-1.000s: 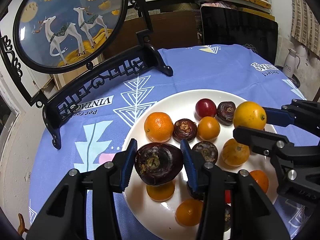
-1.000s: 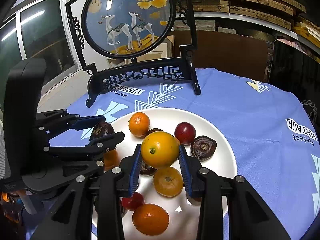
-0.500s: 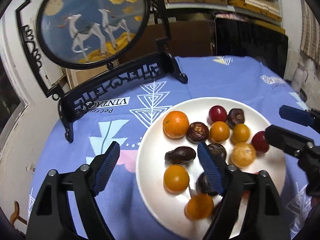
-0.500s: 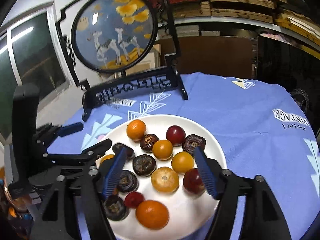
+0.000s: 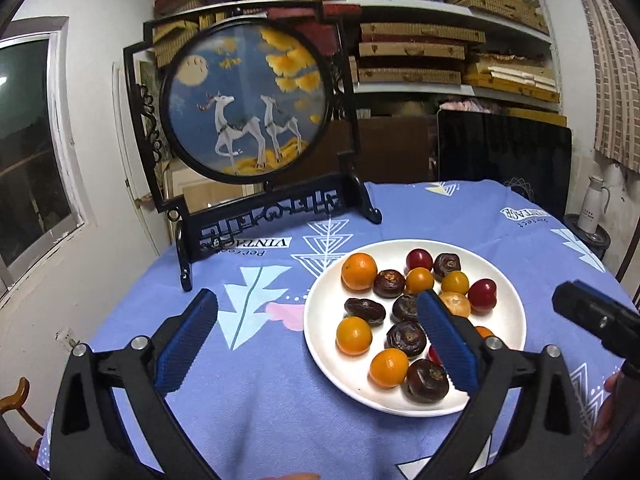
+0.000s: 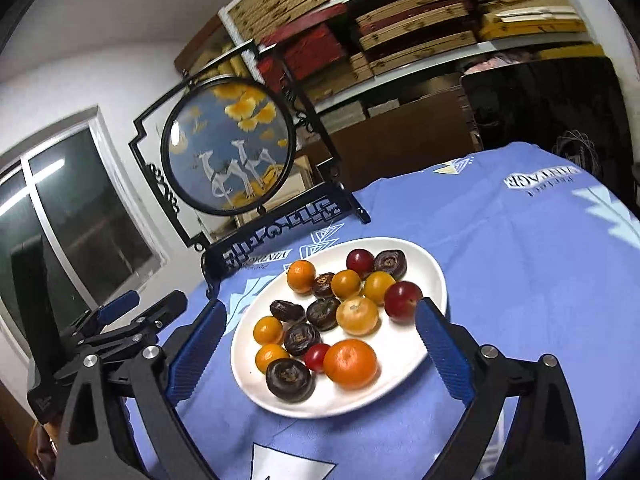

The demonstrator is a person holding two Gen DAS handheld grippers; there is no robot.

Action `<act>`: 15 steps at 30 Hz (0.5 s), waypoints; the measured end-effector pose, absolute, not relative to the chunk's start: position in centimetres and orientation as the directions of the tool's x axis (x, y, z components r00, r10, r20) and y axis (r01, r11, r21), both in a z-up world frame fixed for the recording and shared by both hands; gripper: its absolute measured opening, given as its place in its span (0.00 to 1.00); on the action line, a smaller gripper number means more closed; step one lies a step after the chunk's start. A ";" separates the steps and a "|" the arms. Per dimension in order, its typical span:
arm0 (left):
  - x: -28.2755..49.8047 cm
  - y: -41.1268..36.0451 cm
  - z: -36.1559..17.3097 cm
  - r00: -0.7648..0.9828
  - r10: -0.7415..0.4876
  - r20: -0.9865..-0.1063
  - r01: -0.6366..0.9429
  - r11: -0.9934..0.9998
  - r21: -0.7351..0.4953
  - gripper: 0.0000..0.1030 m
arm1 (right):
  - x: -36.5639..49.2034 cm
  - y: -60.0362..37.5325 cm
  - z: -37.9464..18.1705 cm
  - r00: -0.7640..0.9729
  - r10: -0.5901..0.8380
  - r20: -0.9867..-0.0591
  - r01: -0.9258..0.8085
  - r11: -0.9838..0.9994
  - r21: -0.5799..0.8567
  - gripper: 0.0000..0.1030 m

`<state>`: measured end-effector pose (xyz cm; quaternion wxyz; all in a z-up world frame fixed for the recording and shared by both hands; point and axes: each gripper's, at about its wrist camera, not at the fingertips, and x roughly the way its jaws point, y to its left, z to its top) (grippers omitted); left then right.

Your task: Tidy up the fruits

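A white plate (image 5: 516,320) (image 6: 432,276) on the blue tablecloth holds several fruits: orange citrus (image 5: 359,271) (image 6: 350,363), dark brown water chestnuts (image 5: 426,380) (image 6: 290,380) and red plums (image 5: 483,295) (image 6: 403,301). My left gripper (image 5: 318,338) is open and empty, held above the plate's left side. My right gripper (image 6: 316,350) is open and empty, held above the plate. The left gripper also shows at the left in the right wrist view (image 6: 120,320).
A black-framed round deer screen (image 5: 248,104) (image 6: 230,156) stands at the table's back left. A dark monitor (image 5: 504,156) sits behind the table. Shelves of boxes (image 5: 412,52) line the wall. A white jug (image 5: 594,210) stands far right.
Both grippers let go of their fruits, a water chestnut and a yellow citrus, onto the plate, opened wide, and pulled back and up from the plate.
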<state>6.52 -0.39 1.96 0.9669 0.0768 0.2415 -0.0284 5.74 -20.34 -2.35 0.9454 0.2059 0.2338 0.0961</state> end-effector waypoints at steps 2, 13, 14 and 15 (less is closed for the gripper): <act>6.7 0.0 1.3 0.877 -0.034 -0.479 0.092 0.991 0.099 0.95 | 5.7 -20.0 -2.6 0.870 0.254 -0.423 -0.081 0.919 0.385 0.94; 7.1 1.1 -0.5 0.870 -0.018 -0.493 0.065 0.995 0.079 0.95 | 5.0 -16.5 -2.4 0.904 0.139 -0.403 -0.100 0.988 0.117 0.94; 7.0 1.1 -0.5 0.869 -0.022 -0.494 0.071 0.994 0.080 0.95 | 5.0 -16.5 -2.5 0.903 0.139 -0.407 -0.102 0.989 0.111 0.94; 7.0 1.0 -0.6 0.867 -0.030 -0.498 0.079 0.994 0.078 0.95 | 5.1 -16.4 -2.5 0.901 0.138 -0.411 -0.104 0.989 0.104 0.94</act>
